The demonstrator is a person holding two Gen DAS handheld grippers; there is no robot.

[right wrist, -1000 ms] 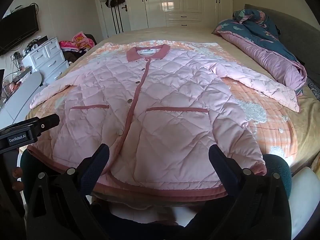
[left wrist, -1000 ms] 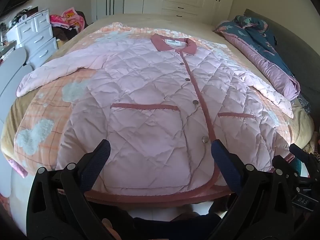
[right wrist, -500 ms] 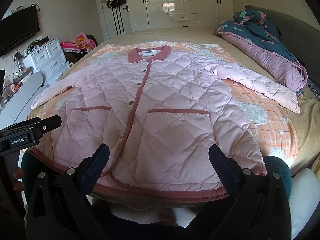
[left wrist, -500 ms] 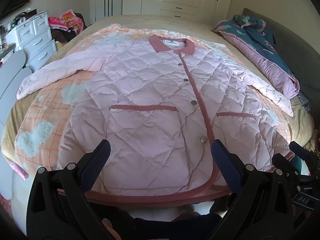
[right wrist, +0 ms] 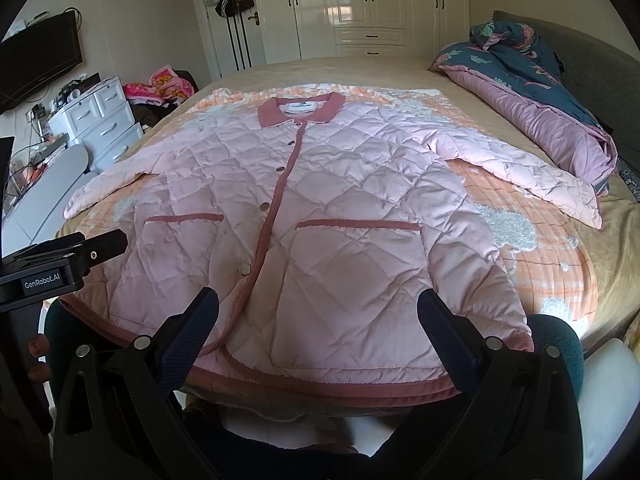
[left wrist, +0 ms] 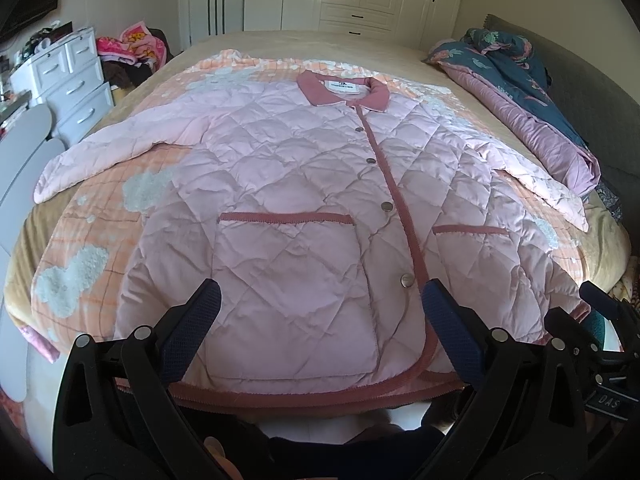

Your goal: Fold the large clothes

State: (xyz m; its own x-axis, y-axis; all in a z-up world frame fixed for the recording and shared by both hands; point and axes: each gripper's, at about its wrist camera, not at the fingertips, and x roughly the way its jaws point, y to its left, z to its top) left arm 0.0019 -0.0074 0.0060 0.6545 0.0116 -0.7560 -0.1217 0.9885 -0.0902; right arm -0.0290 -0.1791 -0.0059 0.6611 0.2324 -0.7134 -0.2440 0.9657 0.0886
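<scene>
A large pink quilted jacket with dark pink collar, placket and pocket trim lies flat, front up and buttoned, on the bed, sleeves spread to both sides. It also shows in the right wrist view. My left gripper is open and empty, held above the jacket's hem over the left pocket. My right gripper is open and empty, above the hem over the right pocket. Each gripper's body shows at the edge of the other's view.
The jacket rests on an orange and white patterned blanket on a beige bed. A rolled blue and purple duvet lies along the right side. White drawers stand at the left, white wardrobes at the back.
Both views show the jacket shifted slightly down in frame; the grippers have risen or tilted a little. Both jaws stay open.
</scene>
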